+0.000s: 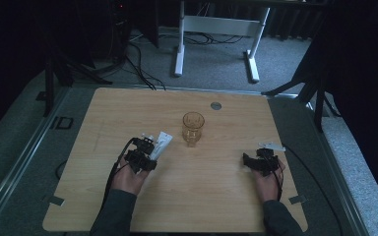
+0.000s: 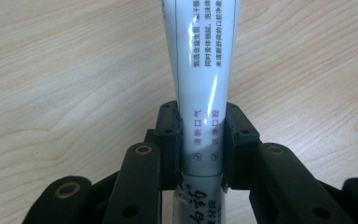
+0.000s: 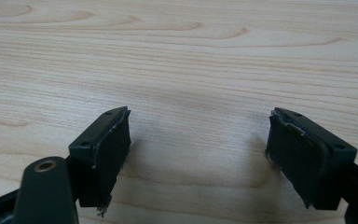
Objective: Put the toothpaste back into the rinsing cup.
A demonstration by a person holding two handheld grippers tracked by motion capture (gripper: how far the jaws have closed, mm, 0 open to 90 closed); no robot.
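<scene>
clamped on a white tube (image 2: 206,70) low on its body, near one end, by the left gripper (image 2: 200,140): both pads pressed flat against the tube's sides, jaws drawn in as far as the tube allows. printed length running on ahead past the jaw tips, over the wooden table (image 2: 51,70). likely gripped near that end so that most of the tube sticks out free, ready to be led to something. in the high view, tube (image 1: 161,144) slanting away from the left gripper (image 1: 145,150) toward an amber glass (image 1: 193,128), free end just beside the glass but apart from it. glass upright near the middle of the table (image 1: 226,196), probably the place meant for the tube; cannot tell from here whether anything is inside it.

right gripper (image 3: 198,154) low over bare wood, jaws spread wide, nothing between the pads and nothing touched. in the high view, right gripper (image 1: 262,161) well apart from glass and tube, seemingly parked out of the way, perhaps on hand to steady the glass if needed.
</scene>
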